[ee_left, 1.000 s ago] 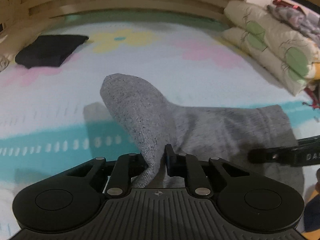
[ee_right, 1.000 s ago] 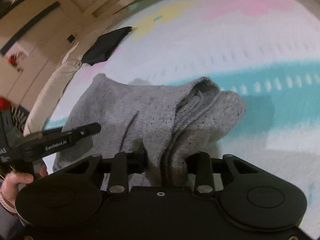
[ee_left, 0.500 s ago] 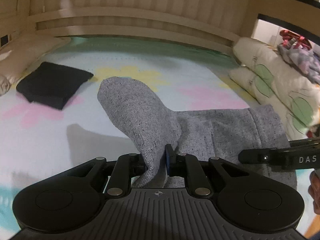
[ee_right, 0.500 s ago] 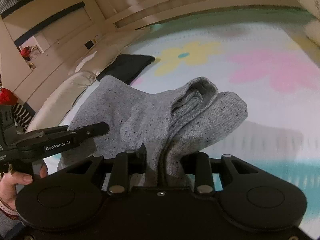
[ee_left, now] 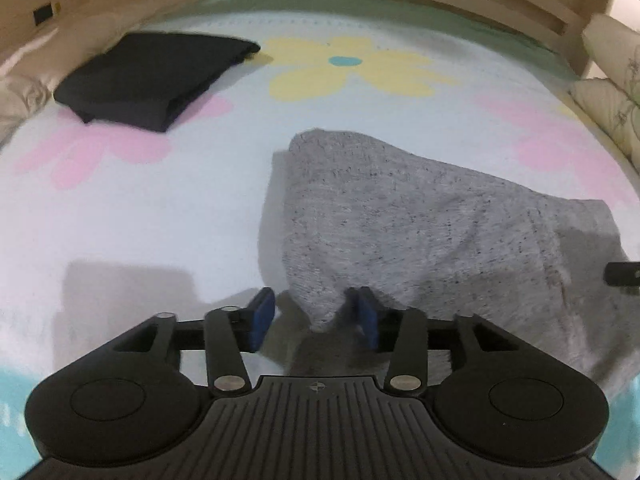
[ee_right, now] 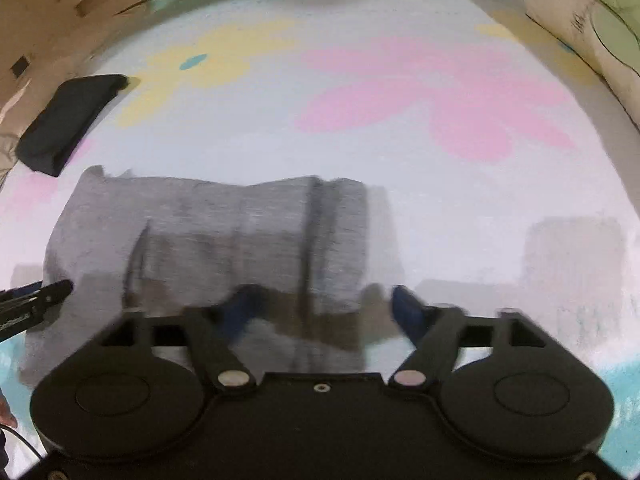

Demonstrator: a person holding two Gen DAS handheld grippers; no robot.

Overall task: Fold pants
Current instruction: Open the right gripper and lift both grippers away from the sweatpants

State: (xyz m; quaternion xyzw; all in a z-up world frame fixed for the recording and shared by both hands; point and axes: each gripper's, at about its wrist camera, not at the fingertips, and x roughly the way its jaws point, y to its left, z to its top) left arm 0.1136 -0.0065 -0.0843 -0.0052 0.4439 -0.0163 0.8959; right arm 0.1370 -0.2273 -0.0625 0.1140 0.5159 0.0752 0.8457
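The grey pants (ee_left: 420,224), a speckled, nubbly knit folded into a thick soft bundle, lie on the bed (ee_left: 160,208), whose smooth pale cover carries flat pink and yellow flower shapes. The left claw (ee_left: 316,318) has just been opening: its 2 blue pads stand apart, a drooping corner of the knit between them, against the right pad but unpinched. The right claw (ee_right: 324,310) has also just been opening and is spread wide, its blurred blue pads on either side of the bundle's near edge (ee_right: 224,240), where a ribbed seam runs upright; no pad presses the cloth. A black folded garment (ee_left: 152,76), matte and squared, lies well apart near the cream padded edge.
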